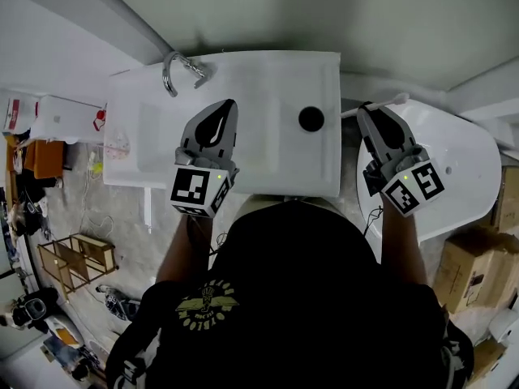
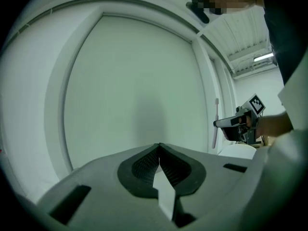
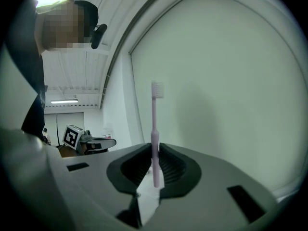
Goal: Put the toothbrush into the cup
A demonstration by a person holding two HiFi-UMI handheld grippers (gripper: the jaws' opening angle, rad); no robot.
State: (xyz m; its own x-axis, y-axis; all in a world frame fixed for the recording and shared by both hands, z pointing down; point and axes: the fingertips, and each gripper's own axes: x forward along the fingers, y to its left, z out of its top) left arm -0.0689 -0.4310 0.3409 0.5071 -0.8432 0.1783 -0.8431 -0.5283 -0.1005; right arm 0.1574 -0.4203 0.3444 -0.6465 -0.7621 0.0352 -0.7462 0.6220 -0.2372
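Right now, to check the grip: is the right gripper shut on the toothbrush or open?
Shut: the right gripper clamps the toothbrush handle between its jaws, bristle end sticking out.

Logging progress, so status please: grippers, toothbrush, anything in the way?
Left hand-held gripper shut, empty, over sink. Right hand-held gripper shut on toothbrush, bristles past jaws. Cup not clearly seen; nothing blocking.

Probably a workshop: a washbasin (image 1: 268, 79) near cardboard boxes (image 1: 470, 274).
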